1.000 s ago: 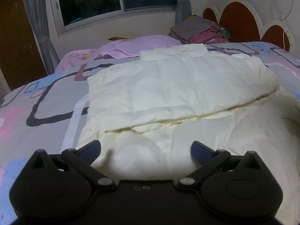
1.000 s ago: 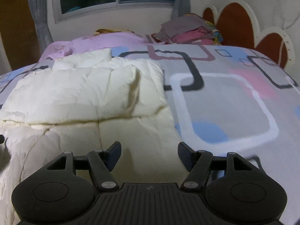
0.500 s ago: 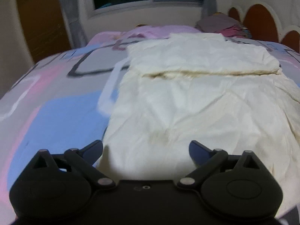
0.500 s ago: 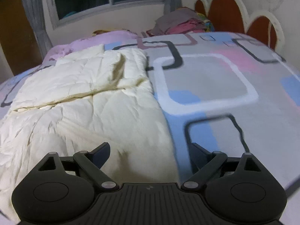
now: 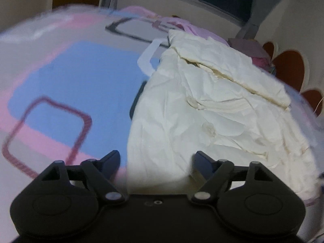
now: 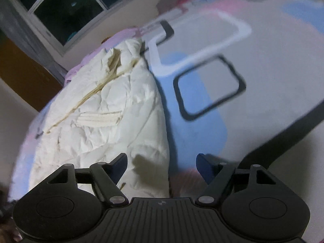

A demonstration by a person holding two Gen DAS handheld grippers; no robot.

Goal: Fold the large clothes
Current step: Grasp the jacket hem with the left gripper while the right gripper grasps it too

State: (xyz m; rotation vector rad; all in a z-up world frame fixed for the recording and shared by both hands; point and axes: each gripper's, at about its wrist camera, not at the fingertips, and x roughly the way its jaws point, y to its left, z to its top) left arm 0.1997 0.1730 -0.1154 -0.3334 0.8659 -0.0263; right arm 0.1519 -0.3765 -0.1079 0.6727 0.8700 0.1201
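Observation:
A large cream padded garment (image 5: pixel 212 109) lies spread on the bed, its far part folded back over itself along a seam. It also shows in the right wrist view (image 6: pixel 109 109). My left gripper (image 5: pixel 158 162) is open and empty, just above the garment's near left corner. My right gripper (image 6: pixel 162 164) is open and empty, above the garment's near right edge, where cloth meets bedsheet.
The bedsheet (image 5: pixel 70 77) has grey, blue and pink squares and extends left of the garment and right of it (image 6: pixel 253 64). A pink cloth (image 5: pixel 188 24) and a pile of folded clothes (image 5: pixel 249 44) lie at the far end. The headboard (image 5: pixel 289 68) is at right.
Both grippers have pulled back toward the near end of the garment and tilted outward, left one to the left edge, right one to the right edge. Both stayed open.

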